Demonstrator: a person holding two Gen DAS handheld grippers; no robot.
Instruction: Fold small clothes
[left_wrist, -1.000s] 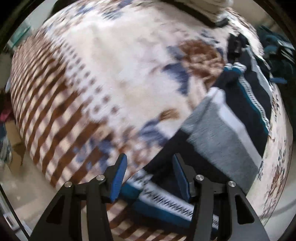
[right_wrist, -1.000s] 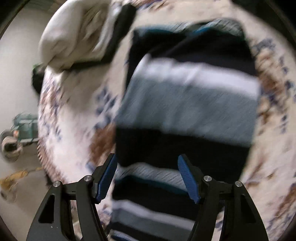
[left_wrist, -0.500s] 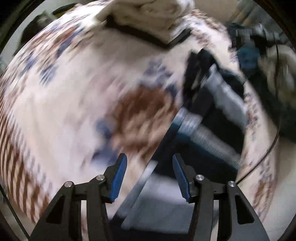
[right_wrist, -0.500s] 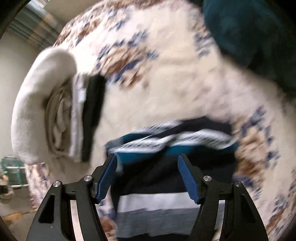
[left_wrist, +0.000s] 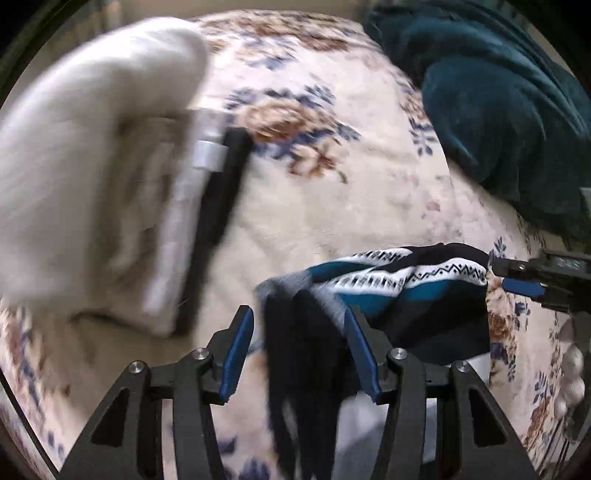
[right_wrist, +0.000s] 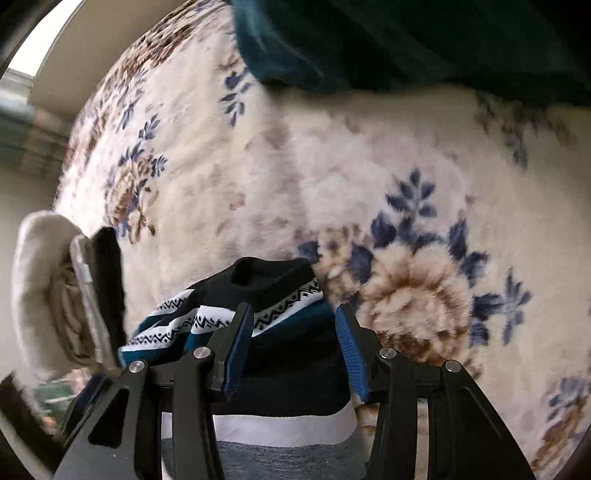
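Knitted black, teal and white striped garment (right_wrist: 258, 295) lies between closing right gripper (right_wrist: 293, 347) jaws; left gripper (left_wrist: 299, 354) jaws are spread around it; both corners should be pinched evenly.

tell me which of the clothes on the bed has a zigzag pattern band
The striped sweater between the grippers; it has black-and-white zigzag bands. The cream folded pile and the teal fabric are plain.

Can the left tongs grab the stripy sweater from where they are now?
Probably yes. The left tongs hang right over the stripy sweater, and a bunched dark fold already lies between the blue pads. Nothing blocks the way; the white folded pile sits off to the side.
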